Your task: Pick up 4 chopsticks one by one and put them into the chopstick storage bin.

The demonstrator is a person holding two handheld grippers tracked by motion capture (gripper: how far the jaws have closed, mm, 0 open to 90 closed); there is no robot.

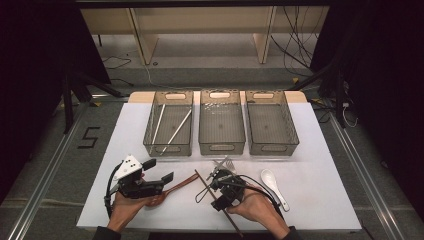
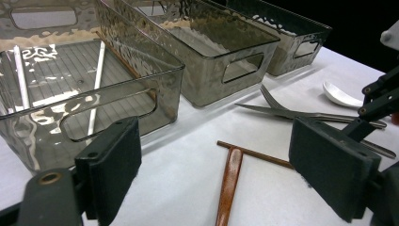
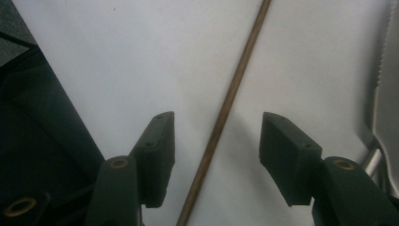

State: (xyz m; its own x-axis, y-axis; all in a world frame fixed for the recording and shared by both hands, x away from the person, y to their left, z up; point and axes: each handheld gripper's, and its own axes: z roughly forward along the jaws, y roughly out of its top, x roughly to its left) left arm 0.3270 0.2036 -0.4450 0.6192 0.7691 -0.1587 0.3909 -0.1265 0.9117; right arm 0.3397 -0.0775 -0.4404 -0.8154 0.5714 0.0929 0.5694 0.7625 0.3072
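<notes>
Right tongs (image 3: 216, 141) point down at the surface (image 1: 320, 200), pads apart, the brown chopstick (image 3: 225, 113) lying between them and touching neither. No grip on it. In the high view that chopstick (image 1: 216, 200) runs diagonally under my right hand (image 1: 257, 210), near the front edge. Left tongs (image 2: 216, 160) stand wide open with nothing in them, above the wooden spoon (image 2: 229, 183). Fork (image 2: 277, 104) and white spoon (image 1: 272, 185) lie just ahead of the bins (image 1: 221, 127).
</notes>
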